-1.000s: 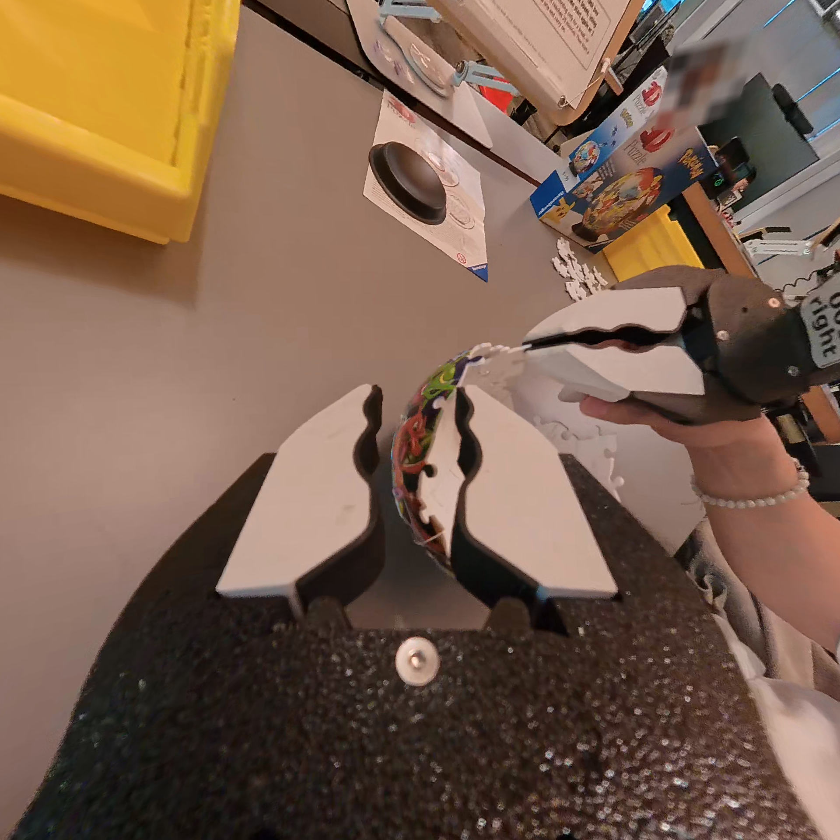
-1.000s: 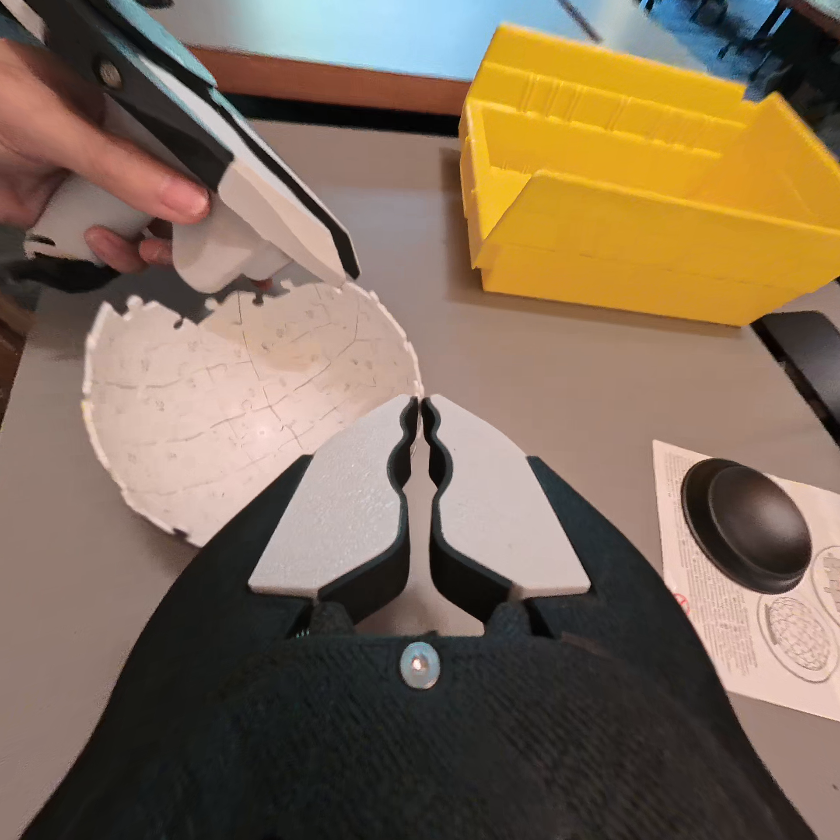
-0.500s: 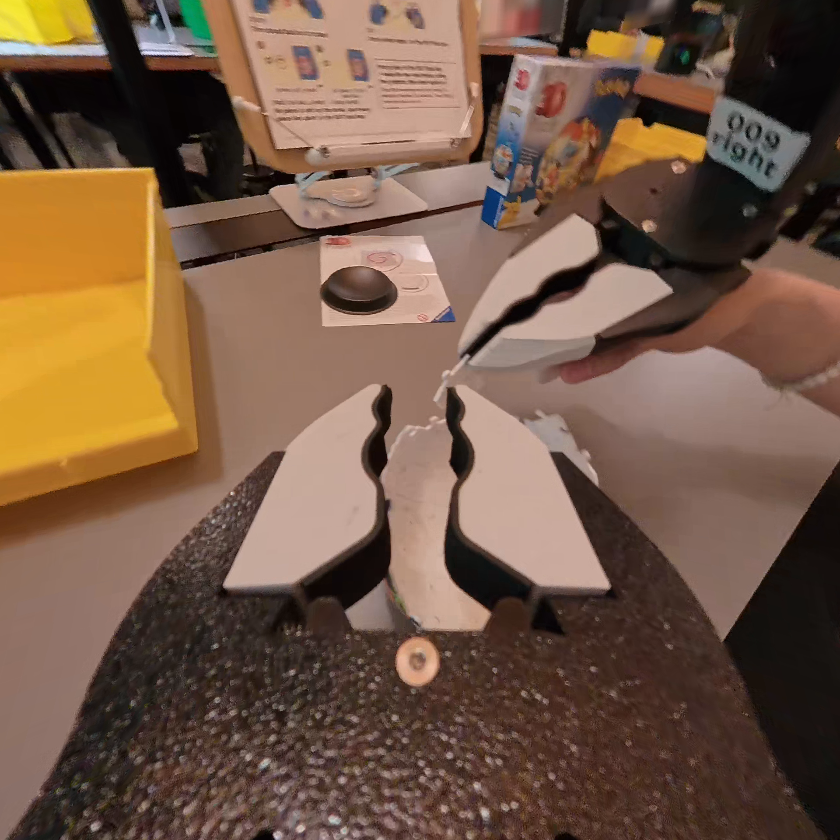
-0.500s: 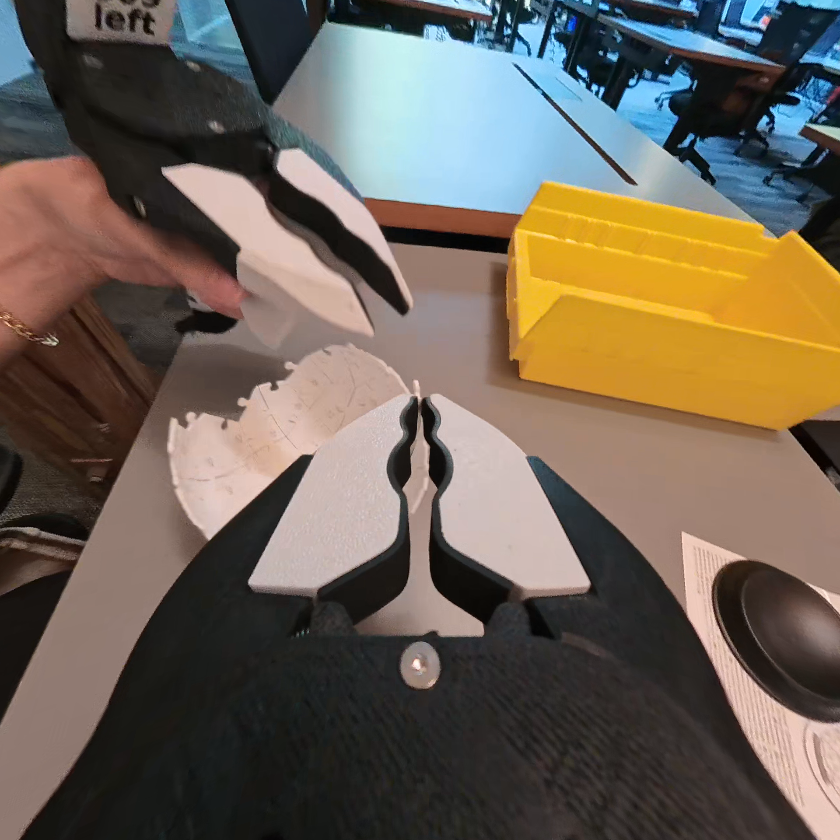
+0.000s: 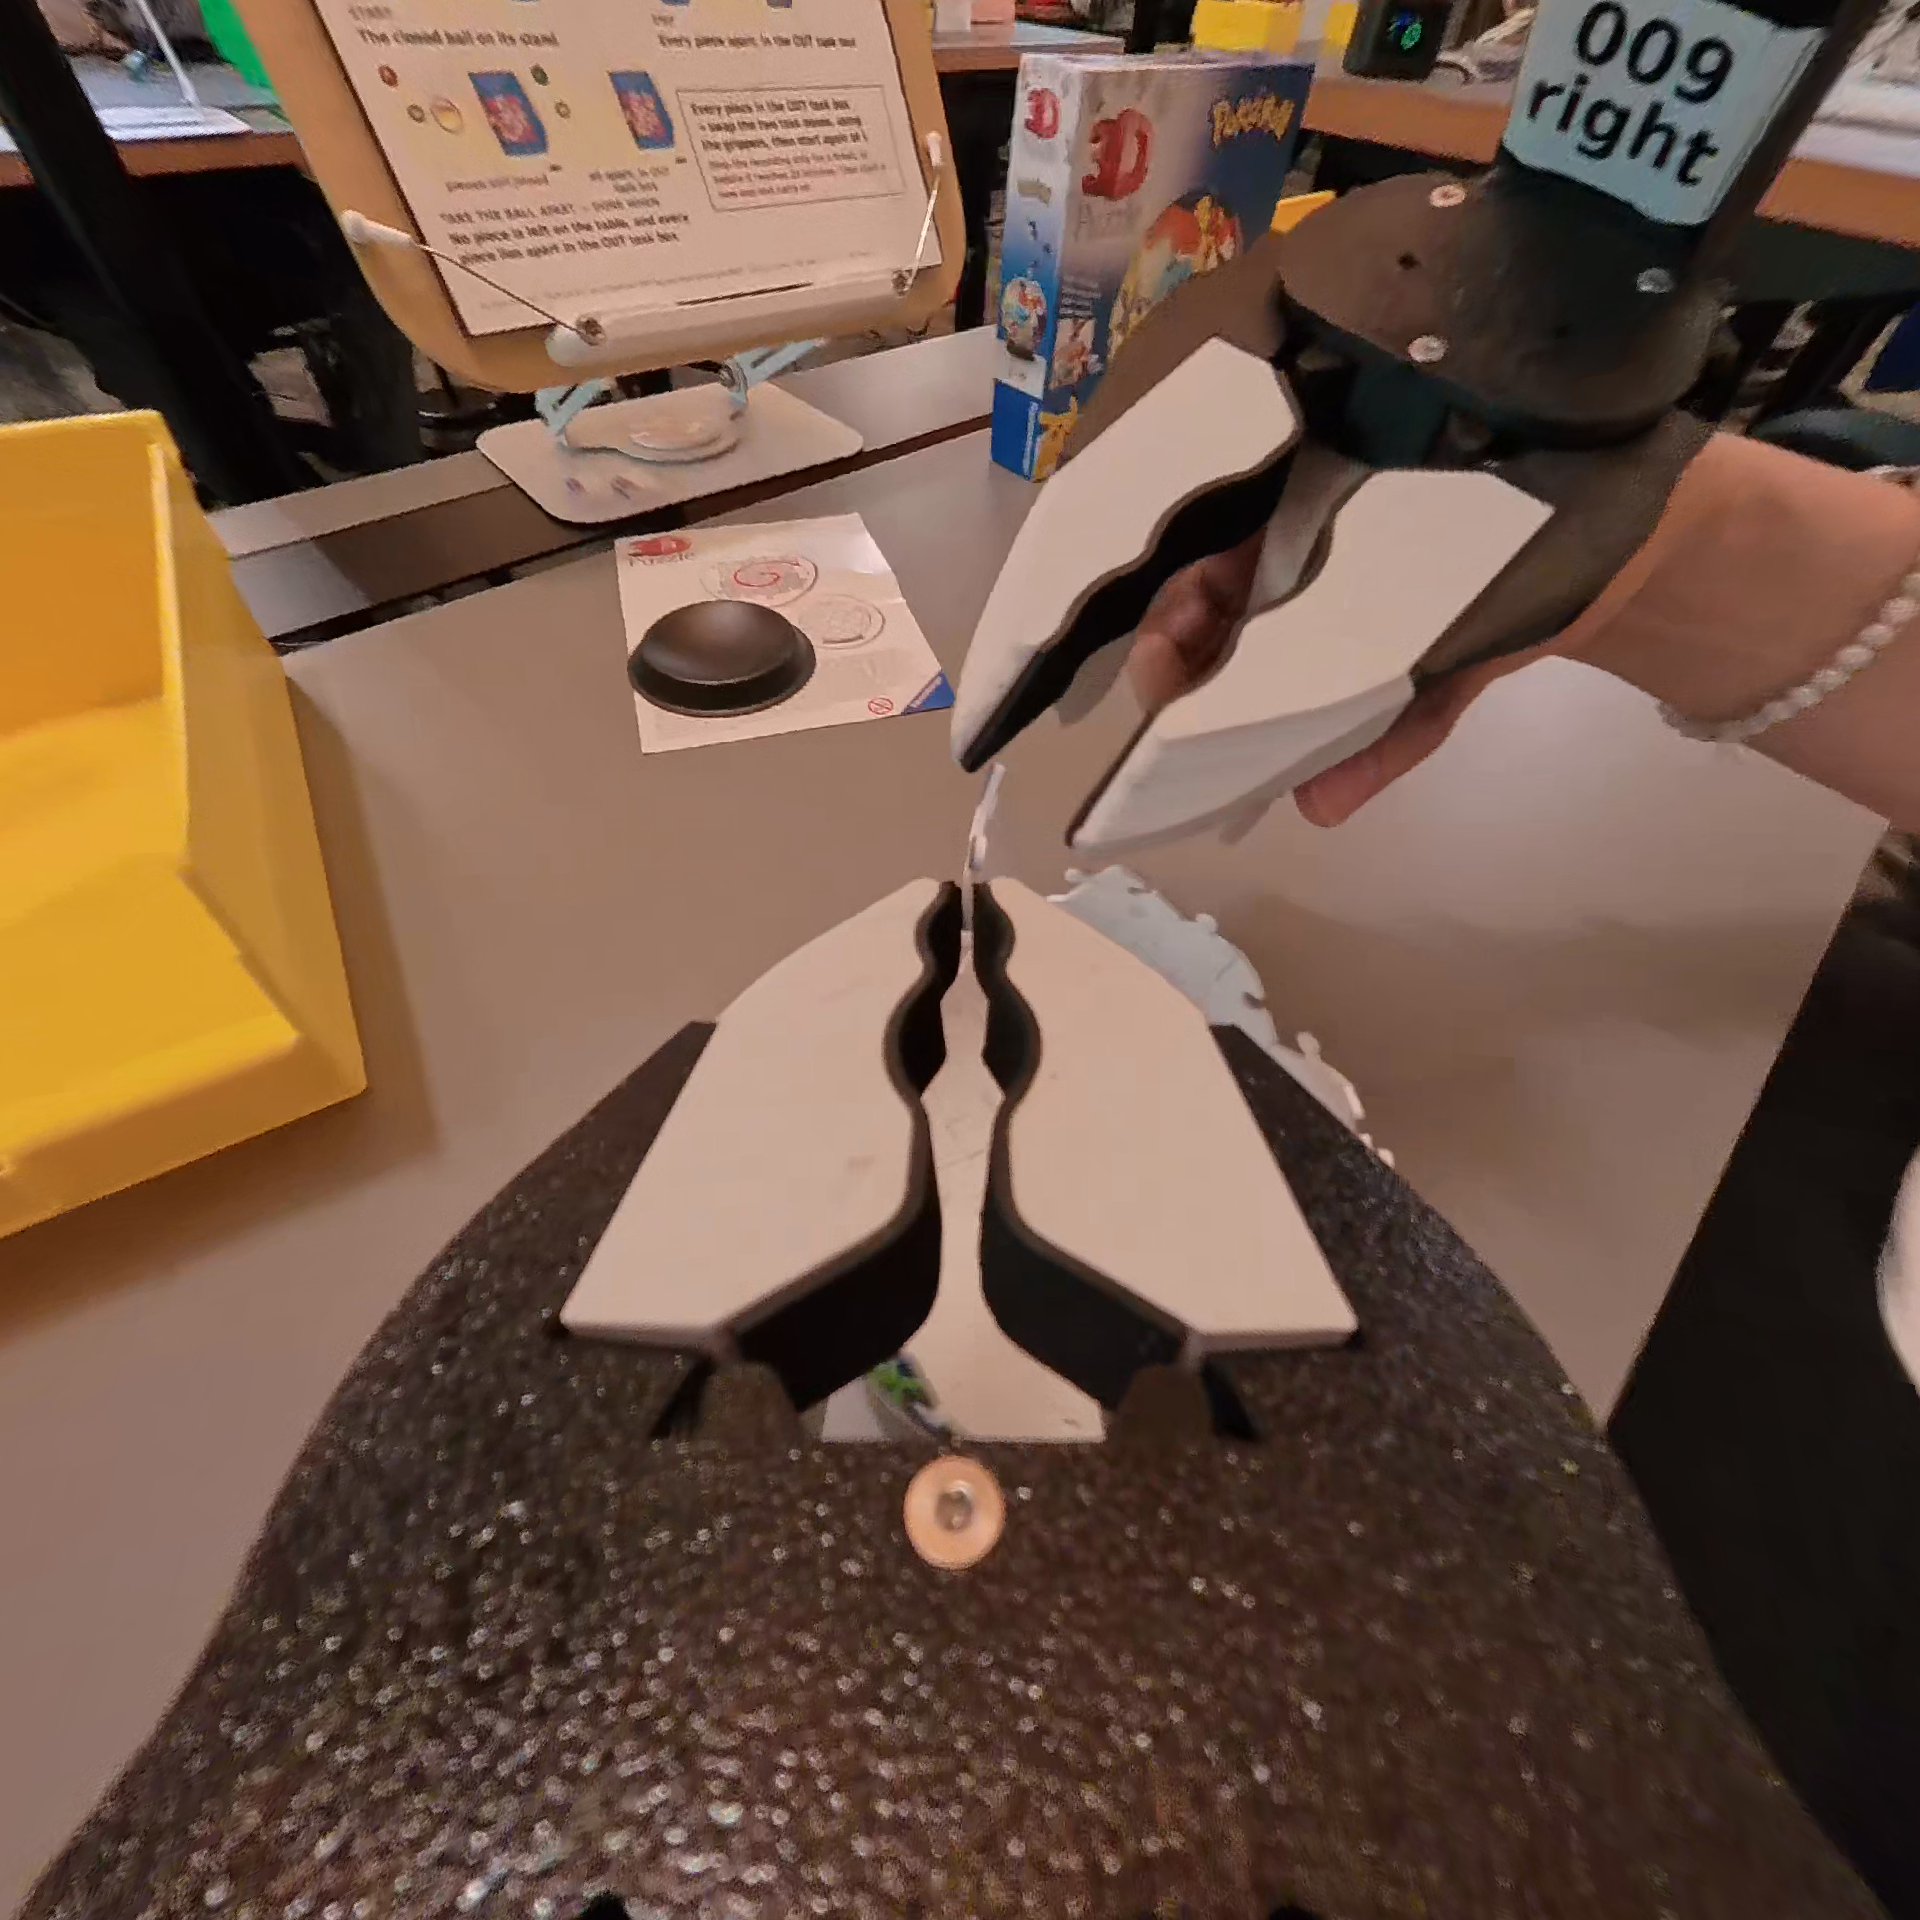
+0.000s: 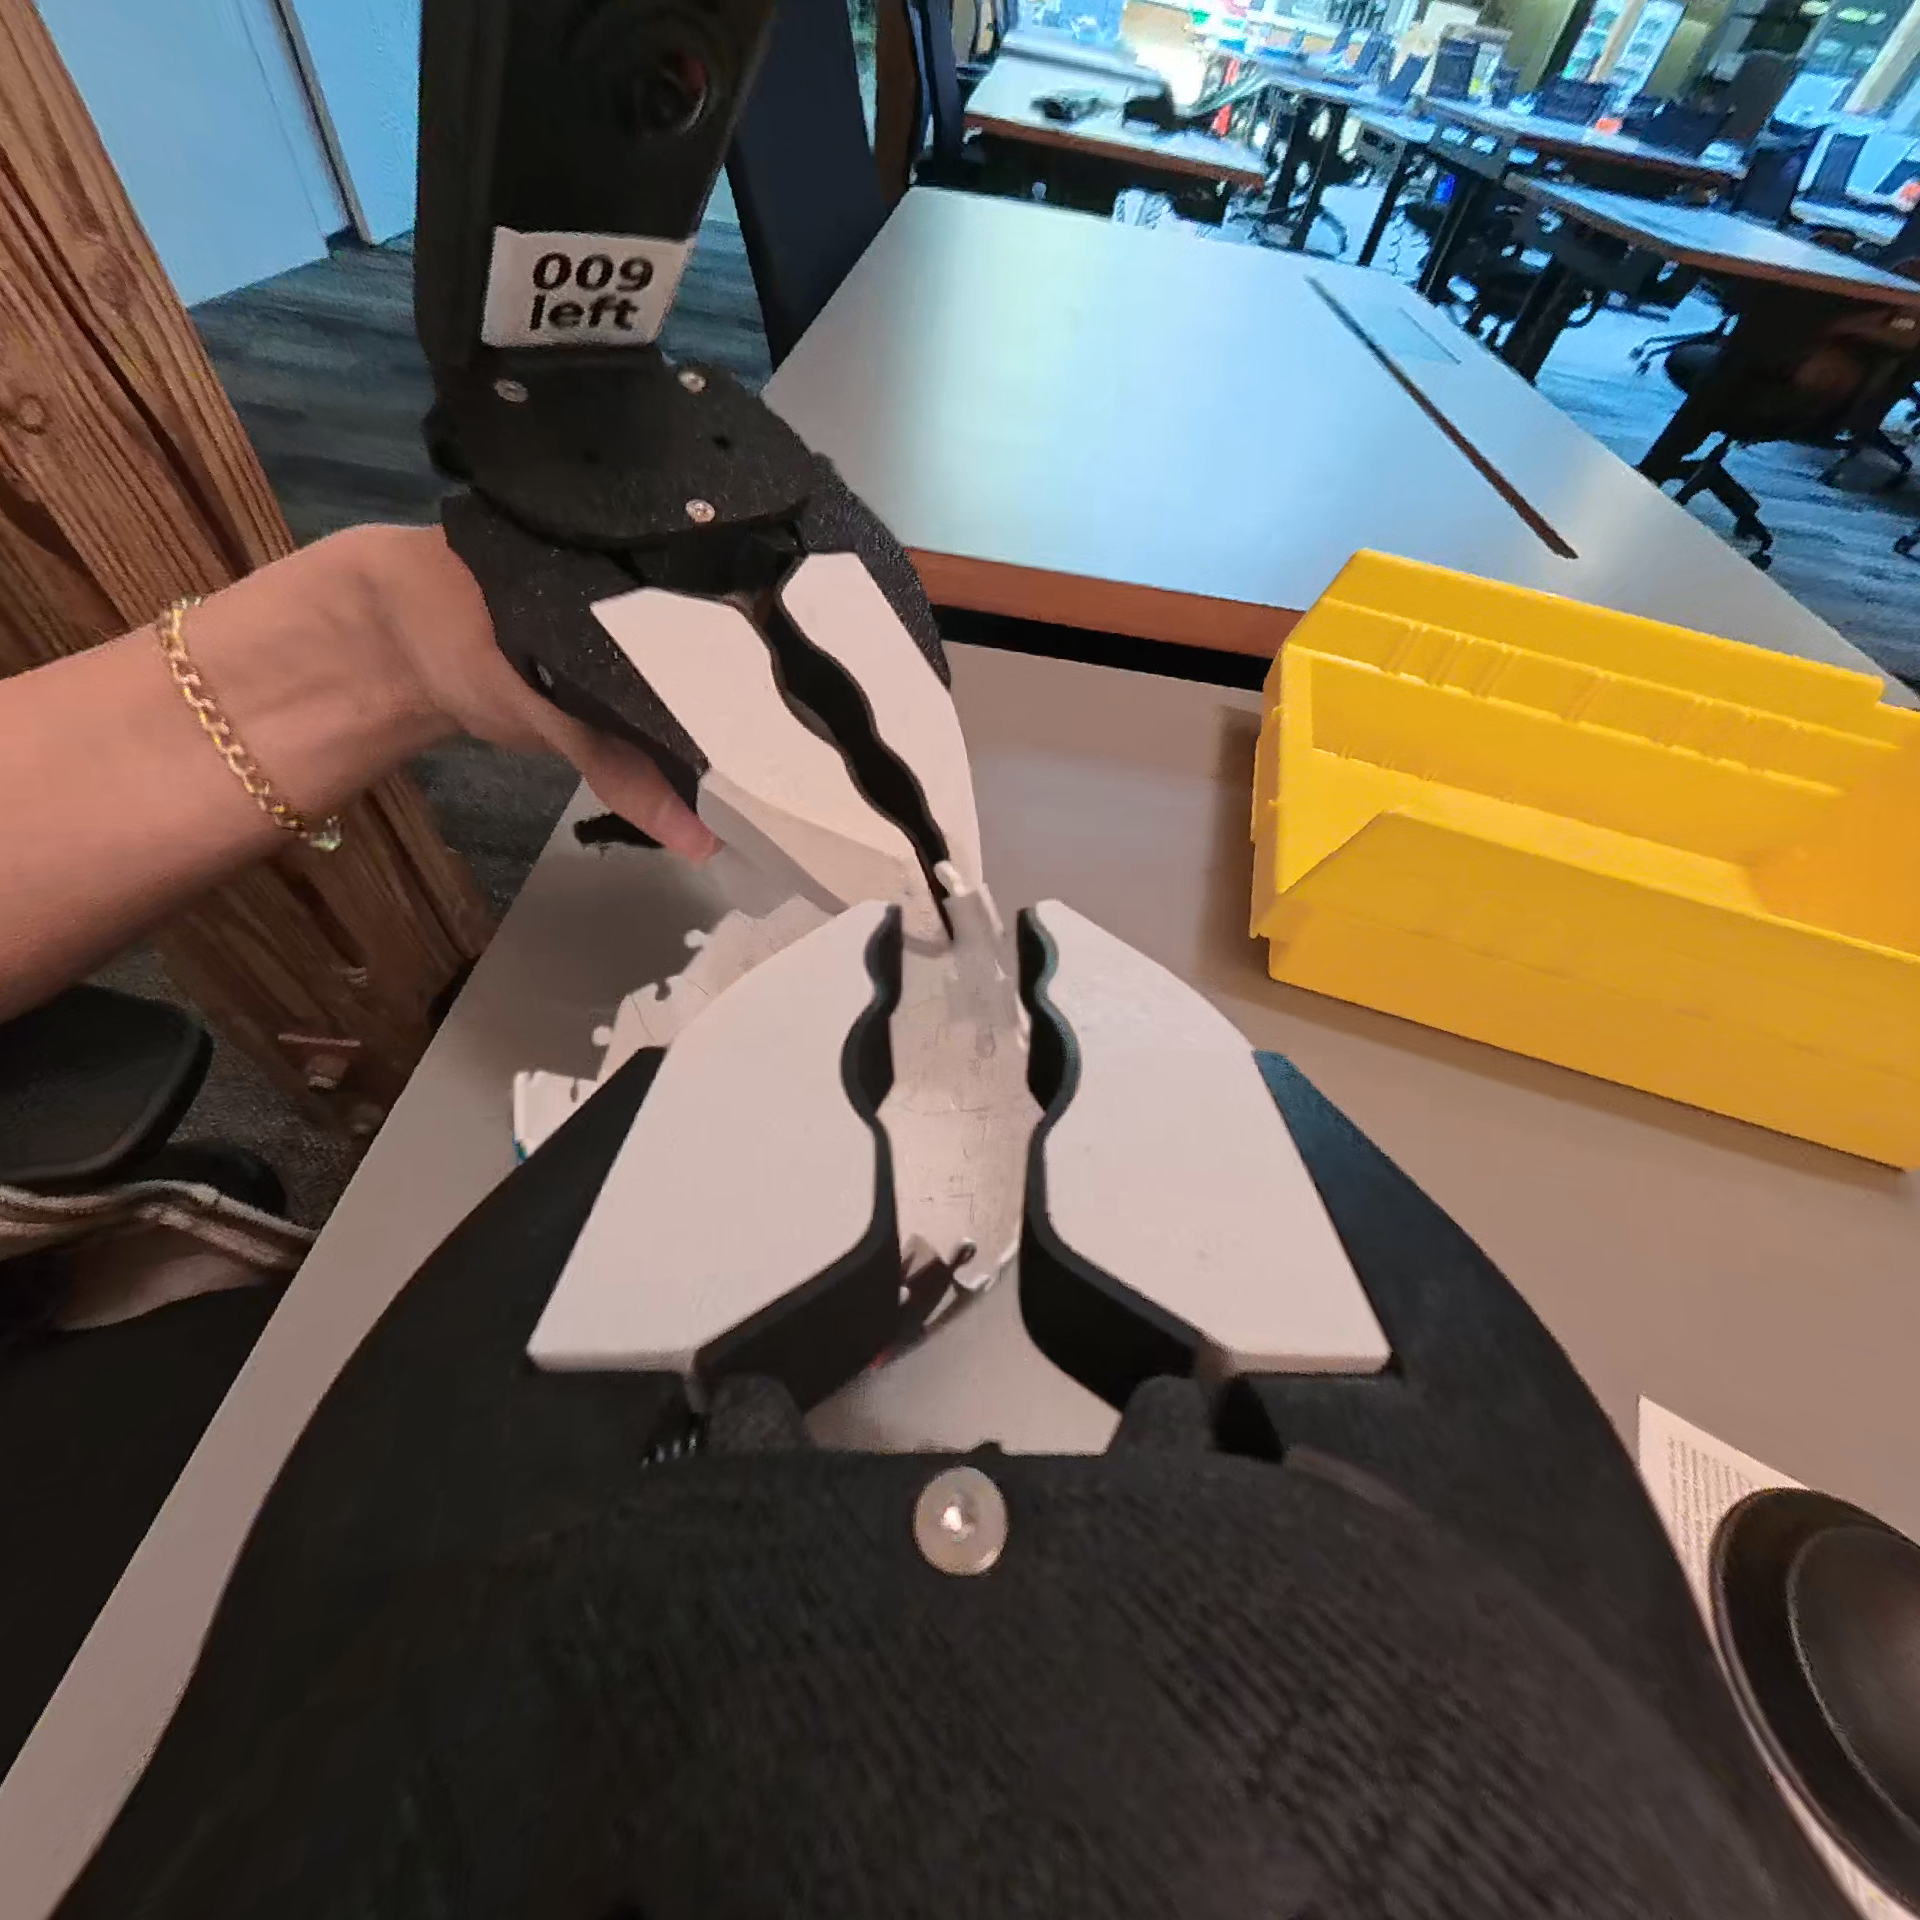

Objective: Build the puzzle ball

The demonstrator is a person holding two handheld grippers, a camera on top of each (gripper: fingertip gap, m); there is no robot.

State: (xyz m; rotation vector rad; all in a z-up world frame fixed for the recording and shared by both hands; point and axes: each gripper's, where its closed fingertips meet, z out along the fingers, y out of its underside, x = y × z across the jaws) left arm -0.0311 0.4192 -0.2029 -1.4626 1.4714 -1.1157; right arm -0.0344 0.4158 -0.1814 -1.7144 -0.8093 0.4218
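White plastic puzzle piece [image 5: 981, 821], pinched 0.5 s ago by the right gripper [image 5: 1023, 795], is now clamped upright in the closed left gripper [image 5: 968, 914] above the half-built shell [image 5: 1195, 935] on the counter [image 5: 582, 914], the right gripper having spread: handover judged complete.

The white half-built puzzle shell [image 6: 665, 997] lies mostly hidden behind the right gripper [image 6: 956, 920]. The yellow plastic bin [image 5: 125, 790] and the round black stand [image 6: 1829, 1621] run off the edges. The small white piece [image 5: 982, 821] looks pinched, perhaps.
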